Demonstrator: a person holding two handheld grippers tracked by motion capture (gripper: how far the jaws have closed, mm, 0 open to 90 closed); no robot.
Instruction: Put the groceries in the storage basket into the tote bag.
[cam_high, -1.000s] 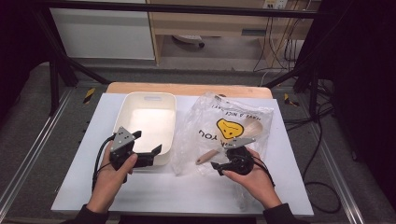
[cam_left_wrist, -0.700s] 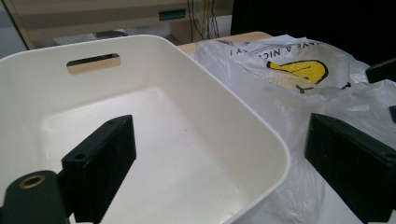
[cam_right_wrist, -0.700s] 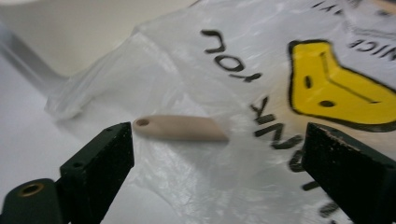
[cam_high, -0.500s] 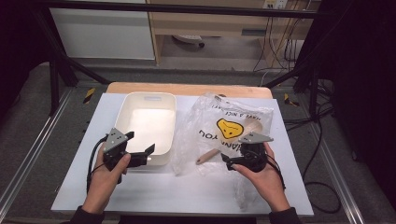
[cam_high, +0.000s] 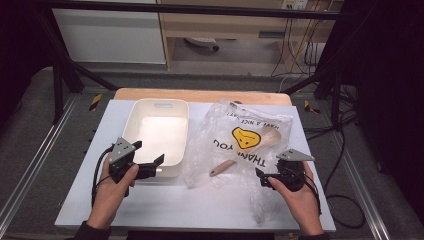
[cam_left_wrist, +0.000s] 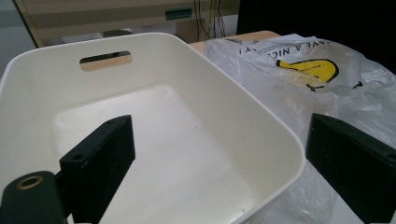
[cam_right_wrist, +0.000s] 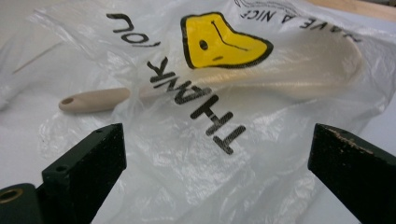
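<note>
Spoon (cam_high: 245, 152) bowl blurred, apparently inside bag (cam_high: 235, 165)

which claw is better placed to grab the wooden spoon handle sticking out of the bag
Probably the right claw: open, facing the spoon handle poking from the plastic bag. The left claw straddles the tub rim.

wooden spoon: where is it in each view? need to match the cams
High view: wooden spoon centre-right, lying in the plastic bag, handle end poking out.
Left gripper view: can't make it out through the bag.
Right gripper view: spoon upper left, bowl under plastic.
Shared landmark: the bag's yellow face.
</note>
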